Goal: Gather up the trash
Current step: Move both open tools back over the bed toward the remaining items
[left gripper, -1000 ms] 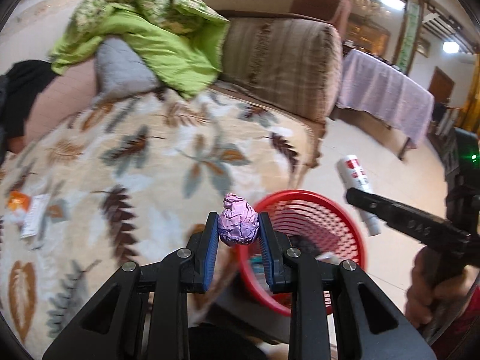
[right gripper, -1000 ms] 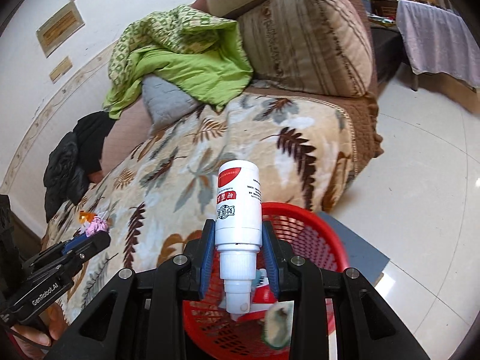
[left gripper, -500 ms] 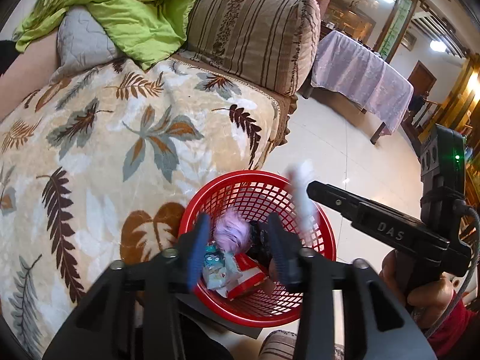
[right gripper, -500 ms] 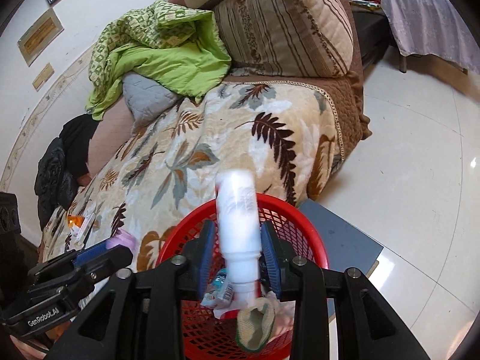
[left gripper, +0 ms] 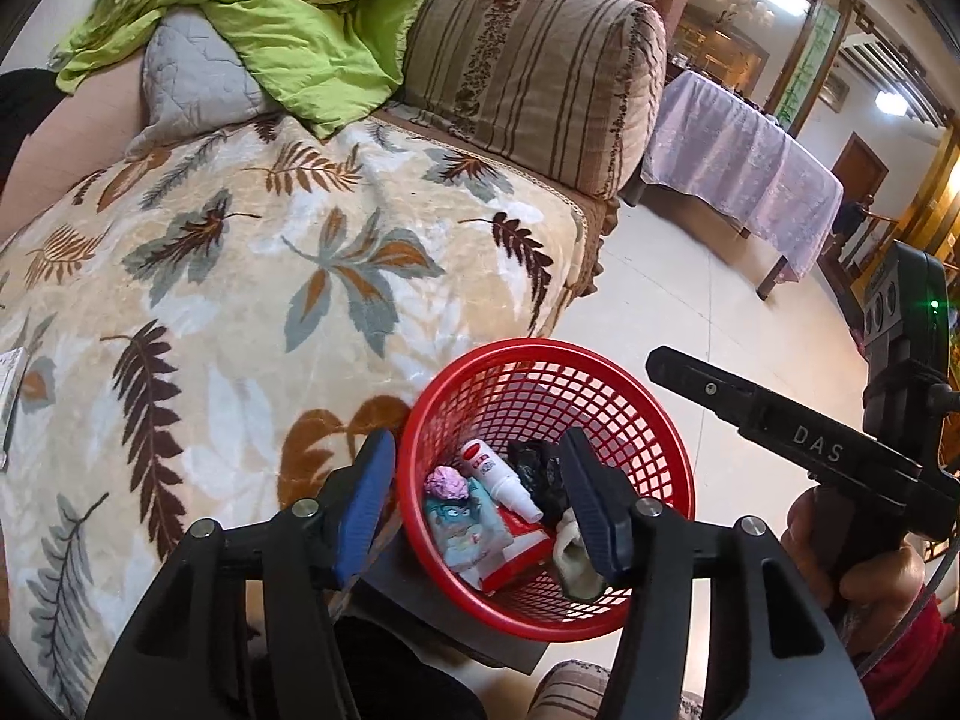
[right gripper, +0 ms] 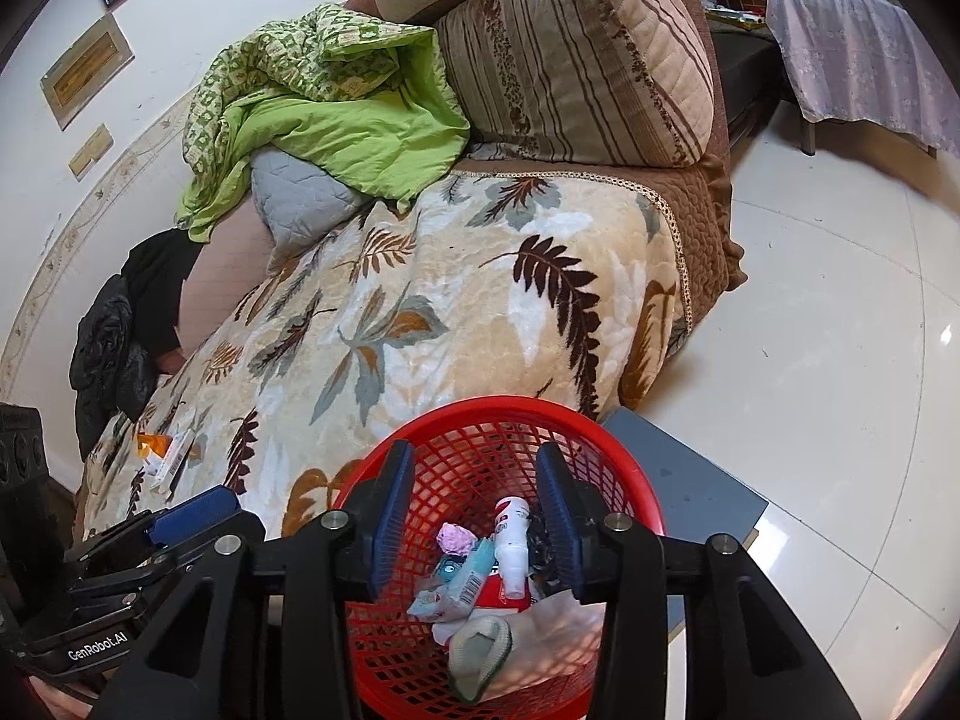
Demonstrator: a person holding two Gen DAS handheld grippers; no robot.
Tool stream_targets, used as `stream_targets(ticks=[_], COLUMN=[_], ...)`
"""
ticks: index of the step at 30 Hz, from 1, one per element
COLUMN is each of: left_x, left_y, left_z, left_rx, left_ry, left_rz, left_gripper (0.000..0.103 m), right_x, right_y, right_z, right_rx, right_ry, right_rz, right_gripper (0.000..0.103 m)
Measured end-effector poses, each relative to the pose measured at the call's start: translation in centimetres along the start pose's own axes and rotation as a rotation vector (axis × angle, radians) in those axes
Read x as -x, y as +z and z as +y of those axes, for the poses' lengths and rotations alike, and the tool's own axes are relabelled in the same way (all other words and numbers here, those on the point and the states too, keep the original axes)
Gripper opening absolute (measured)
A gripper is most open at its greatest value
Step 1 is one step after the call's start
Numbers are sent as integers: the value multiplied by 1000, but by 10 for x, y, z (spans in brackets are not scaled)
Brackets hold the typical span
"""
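A red mesh basket (left gripper: 660, 438) (right gripper: 618, 462) stands on a grey board beside the sofa. In it lie a pink foil ball (left gripper: 445, 483) (right gripper: 454, 537), a white spray bottle (left gripper: 498, 477) (right gripper: 511, 534), a teal wrapper, a black bag and a crumpled cloth. My left gripper (left gripper: 480, 504) is open and empty above the basket. My right gripper (right gripper: 474, 516) is open and empty above it too. More litter (right gripper: 162, 456), an orange scrap and a white packet, lies on the leaf-patterned blanket (right gripper: 420, 324) at the far left.
A striped cushion (left gripper: 528, 78), a green quilt (left gripper: 288, 30) and a grey pillow lie at the sofa's back. Black clothes (right gripper: 120, 324) lie at its far end. White tile floor (right gripper: 840, 330) spreads to the right, with a cloth-covered table (left gripper: 744, 174) beyond.
Both grippers moved over the basket and opened. The pink foil ball and the white spray bottle dropped out of them and now lie in the basket.
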State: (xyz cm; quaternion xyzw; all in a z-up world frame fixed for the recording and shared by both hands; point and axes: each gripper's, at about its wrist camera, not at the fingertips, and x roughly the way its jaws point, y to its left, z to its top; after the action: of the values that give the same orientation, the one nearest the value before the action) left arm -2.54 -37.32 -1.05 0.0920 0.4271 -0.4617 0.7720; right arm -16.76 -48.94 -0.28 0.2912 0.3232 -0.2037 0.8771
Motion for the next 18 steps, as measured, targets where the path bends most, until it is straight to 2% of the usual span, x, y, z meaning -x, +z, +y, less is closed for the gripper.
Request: stream_targets(ticks=[5, 10, 15, 18], left_x=[11, 30, 55, 72], left_y=[-4, -8, -13, -21], left_z=[16, 40, 79, 106], left_rx=[18, 43, 110, 152], left_ry=[30, 79, 122, 158], left_rz=[-13, -48, -81, -104], left_gripper=[59, 61, 61, 61], right_x=[-4, -7, -17, -25], right_y=[-1, 1, 4, 1], right_z=[12, 41, 85, 113], right_rx=[15, 72, 141, 187], right_ry=[6, 17, 84, 127], right_rz=[10, 4, 22, 40], right_gripper=[51, 51, 52, 58])
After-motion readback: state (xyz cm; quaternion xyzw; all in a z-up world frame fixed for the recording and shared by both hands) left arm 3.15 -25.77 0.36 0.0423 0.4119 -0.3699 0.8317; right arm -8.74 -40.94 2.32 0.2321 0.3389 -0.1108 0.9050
